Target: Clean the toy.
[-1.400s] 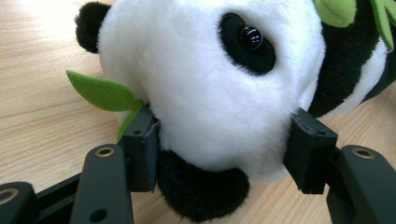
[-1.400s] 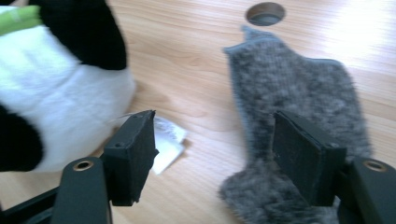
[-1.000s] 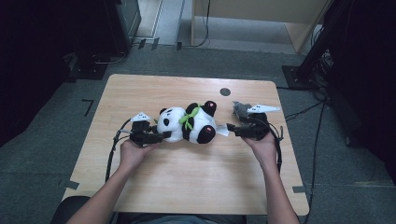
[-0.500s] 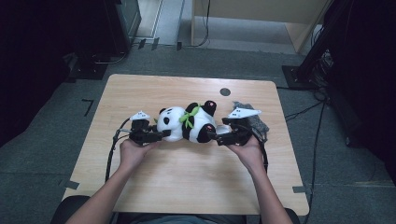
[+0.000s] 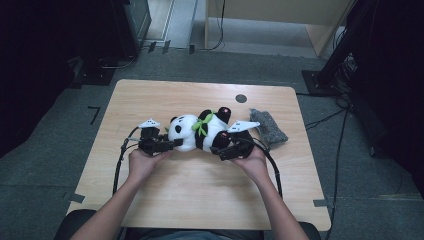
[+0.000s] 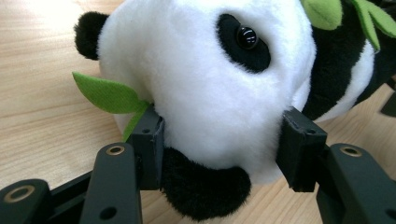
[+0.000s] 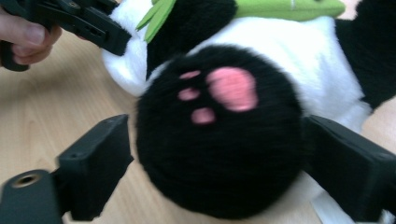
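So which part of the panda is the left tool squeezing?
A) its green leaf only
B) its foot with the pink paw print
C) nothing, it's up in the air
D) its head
D: in the left gripper view the left tool presses its pads into both sides of the panda's white head.

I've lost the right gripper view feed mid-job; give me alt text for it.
A black plush panda foot with pink paw pads sits between the right gripper's open black jaws, the left one standing clear of it. Beyond lie the panda's white belly and a green felt leaf on the wooden table, with the left gripper at top left.
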{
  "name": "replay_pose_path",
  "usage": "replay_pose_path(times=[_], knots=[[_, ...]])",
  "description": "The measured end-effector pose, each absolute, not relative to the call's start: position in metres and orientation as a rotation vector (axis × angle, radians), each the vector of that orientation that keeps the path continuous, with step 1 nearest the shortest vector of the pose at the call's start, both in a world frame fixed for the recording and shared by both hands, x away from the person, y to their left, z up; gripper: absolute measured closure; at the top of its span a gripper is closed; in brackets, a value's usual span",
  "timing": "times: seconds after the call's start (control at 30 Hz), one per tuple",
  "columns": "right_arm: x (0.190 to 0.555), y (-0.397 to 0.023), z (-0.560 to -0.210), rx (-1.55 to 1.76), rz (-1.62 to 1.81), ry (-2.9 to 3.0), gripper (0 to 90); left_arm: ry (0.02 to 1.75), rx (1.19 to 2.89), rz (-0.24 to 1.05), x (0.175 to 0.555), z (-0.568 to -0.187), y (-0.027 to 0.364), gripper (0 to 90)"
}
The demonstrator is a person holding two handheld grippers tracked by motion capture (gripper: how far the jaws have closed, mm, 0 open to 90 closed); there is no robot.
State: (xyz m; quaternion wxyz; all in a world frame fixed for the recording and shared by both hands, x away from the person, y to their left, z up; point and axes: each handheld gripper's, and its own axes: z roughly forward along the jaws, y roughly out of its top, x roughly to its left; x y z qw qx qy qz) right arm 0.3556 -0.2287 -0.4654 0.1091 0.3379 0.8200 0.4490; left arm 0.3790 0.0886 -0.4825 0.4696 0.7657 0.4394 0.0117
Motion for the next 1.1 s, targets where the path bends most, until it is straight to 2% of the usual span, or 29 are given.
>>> replay_pose_path(times=[0.07, 0.2, 0.27, 0.33, 0.4, 0.6, 0.73, 0.87, 1.0, 1.1], knots=[[0.355, -0.224, -0.467, 0.96, 1.264, 2.396, 14.4, 1.08, 1.877, 0.029, 0.379, -0.482, 0.088, 43.9], [0.349, -0.22, -0.468, 0.913, 1.161, 2.322, 37.7, 1.092, 1.876, 0.046, 0.378, -0.481, 0.087, 41.4], [0.349, -0.22, -0.464, 0.944, 1.167, 2.323, 47.0, 1.082, 1.883, 0.068, 0.378, -0.481, 0.086, 37.4], [0.35, -0.219, -0.458, 0.977, 1.149, 2.331, 52.2, 1.081, 1.87, 0.061, 0.379, -0.479, 0.088, 31.9], [0.351, -0.22, -0.451, 1.013, 1.171, 2.344, 54.0, 1.065, 1.843, 0.049, 0.381, -0.476, 0.092, 27.8], [0.352, -0.23, -0.432, 1.103, 1.261, 2.314, 54.3, 0.939, 1.822, 0.06, 0.378, -0.461, 0.098, 23.7], [0.35, -0.24, -0.419, 1.15, 1.267, 2.292, 55.0, 0.832, 1.876, 0.13, 0.374, -0.456, 0.101, 24.0], [0.351, -0.253, -0.415, 1.195, 1.279, 2.273, 56.1, 0.784, 1.893, 0.114, 0.373, -0.456, 0.105, 24.5], [0.349, -0.264, -0.408, 1.237, 1.331, 2.258, 56.3, 0.677, 1.973, 0.187, 0.368, -0.457, 0.106, 25.1], [0.347, -0.271, -0.399, 1.27, 1.404, 2.234, 56.4, 0.64, 1.964, 0.183, 0.365, -0.456, 0.106, 25.2]])
